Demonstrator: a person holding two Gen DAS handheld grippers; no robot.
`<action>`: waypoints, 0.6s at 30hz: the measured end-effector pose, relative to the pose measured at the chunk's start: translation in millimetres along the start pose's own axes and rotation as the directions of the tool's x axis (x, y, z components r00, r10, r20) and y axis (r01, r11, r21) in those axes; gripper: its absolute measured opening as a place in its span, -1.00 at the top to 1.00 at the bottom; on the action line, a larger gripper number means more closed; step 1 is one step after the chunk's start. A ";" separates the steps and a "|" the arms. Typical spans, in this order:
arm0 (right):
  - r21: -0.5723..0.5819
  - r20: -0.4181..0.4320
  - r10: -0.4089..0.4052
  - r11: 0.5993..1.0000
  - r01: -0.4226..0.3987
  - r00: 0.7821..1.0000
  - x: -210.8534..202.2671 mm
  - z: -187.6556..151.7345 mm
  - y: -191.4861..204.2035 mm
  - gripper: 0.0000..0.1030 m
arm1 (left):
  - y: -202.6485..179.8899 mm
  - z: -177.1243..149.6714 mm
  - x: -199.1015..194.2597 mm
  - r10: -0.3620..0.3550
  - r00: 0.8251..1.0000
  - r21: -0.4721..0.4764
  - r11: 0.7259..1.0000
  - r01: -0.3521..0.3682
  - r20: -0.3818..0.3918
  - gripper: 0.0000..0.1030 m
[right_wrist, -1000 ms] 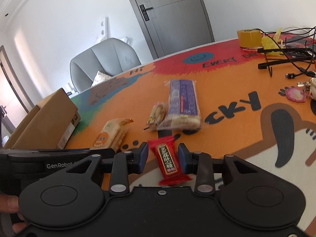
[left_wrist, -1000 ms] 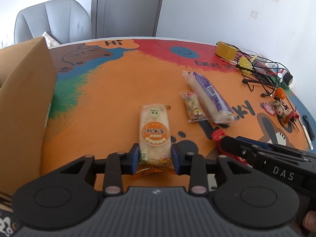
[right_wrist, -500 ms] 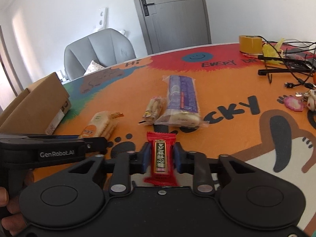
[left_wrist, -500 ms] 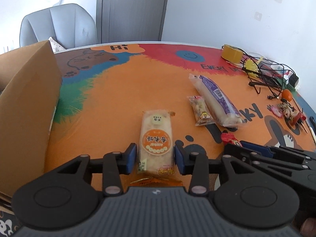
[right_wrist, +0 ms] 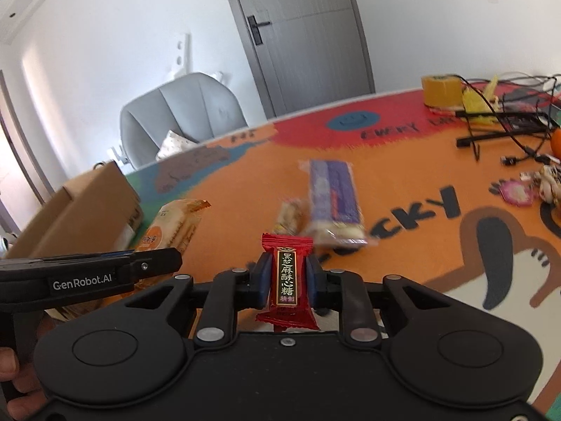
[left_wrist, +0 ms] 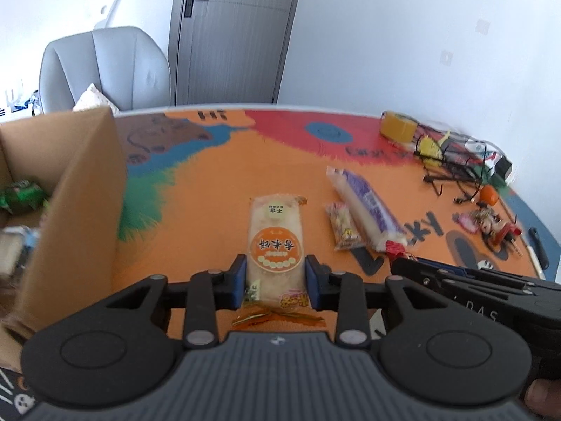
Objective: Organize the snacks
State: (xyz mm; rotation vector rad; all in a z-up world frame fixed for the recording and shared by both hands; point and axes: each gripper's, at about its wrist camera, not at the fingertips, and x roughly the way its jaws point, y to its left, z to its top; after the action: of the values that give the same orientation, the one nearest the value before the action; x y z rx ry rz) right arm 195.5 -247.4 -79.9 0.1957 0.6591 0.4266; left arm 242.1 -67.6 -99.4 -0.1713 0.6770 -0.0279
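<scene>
Both packets have risen off the table: rice cracker packet (left_wrist: 276,245) and red candy (right_wrist: 287,277) clamped between closed jaws.

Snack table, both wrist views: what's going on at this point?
A person with two handheld grippers is sorting snacks. The left gripper is shut on the orange-label rice cracker pack, and the right gripper is shut on the red candy. A purple-wrapped pack and a small snack packet lie on the table. The cardboard box on the left already holds a few items.
</scene>
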 end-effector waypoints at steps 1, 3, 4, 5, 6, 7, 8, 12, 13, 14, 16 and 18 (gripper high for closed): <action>0.000 0.005 0.007 1.000 -0.007 1.000 -1.3 1.9 2.5 0.57 | 1.3 2.0 -4.2 0.000 1.000 -0.001 1.000 0.000 0.009 0.36; 0.001 0.016 0.025 1.000 -0.025 1.000 -3.3 6.2 8.7 0.57 | 4.7 6.8 -14.3 0.002 0.999 -0.005 1.000 -0.002 0.032 0.36; 0.002 0.022 0.035 0.999 -0.035 0.999 -4.3 8.4 12.2 0.57 | 7.0 9.4 -19.6 0.004 0.999 -0.006 1.000 -0.004 0.044 0.36; 0.001 0.026 0.043 0.999 -0.043 0.999 -4.3 11.1 15.6 0.57 | 9.6 12.0 -24.9 0.007 0.998 -0.008 1.000 -0.007 0.055 0.36; -0.004 0.030 0.050 0.999 -0.050 0.998 -4.4 13.3 19.8 0.57 | 12.6 14.2 -29.4 0.009 0.998 -0.009 1.000 -0.009 0.063 0.36; -0.013 0.033 0.057 0.998 -0.057 0.998 -4.5 15.6 24.9 0.57 | 16.1 16.7 -34.6 0.013 0.997 -0.012 1.000 -0.012 0.071 0.36; -0.021 0.037 0.062 0.998 -0.061 0.997 -4.1 18.1 30.0 0.57 | 19.9 18.8 -38.5 0.017 0.997 -0.015 1.000 -0.016 0.077 0.36; -0.046 0.048 0.082 0.996 -0.080 0.995 -3.2 25.2 48.1 0.57 | 34.9 26.0 -53.8 0.046 0.993 -0.031 0.999 -0.043 0.105 0.36; -0.052 0.050 0.086 0.995 -0.083 0.995 -2.8 26.4 53.1 0.57 | 38.3 26.7 -57.6 0.050 0.993 -0.033 0.998 -0.047 0.110 0.36; -0.057 0.052 0.089 0.995 -0.086 0.995 -2.5 27.8 57.2 0.57 | 41.5 27.5 -60.8 0.054 0.992 -0.036 0.998 -0.050 0.113 0.36; -0.064 0.056 0.096 0.994 -0.092 0.994 -1.5 30.5 64.1 0.57 | 48.0 28.7 -67.5 0.061 0.991 -0.042 0.998 -0.056 0.122 0.36; -0.070 0.060 0.103 0.993 -0.098 0.993 -1.0 32.5 72.9 0.57 | 54.3 29.4 -73.6 0.067 0.989 -0.047 0.997 -0.061 0.131 0.36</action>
State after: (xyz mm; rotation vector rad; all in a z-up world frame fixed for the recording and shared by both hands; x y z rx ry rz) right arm 191.8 -183.9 -31.7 0.1784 0.5736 0.5365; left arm 201.4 -3.7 -40.2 -0.1909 0.5503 0.0593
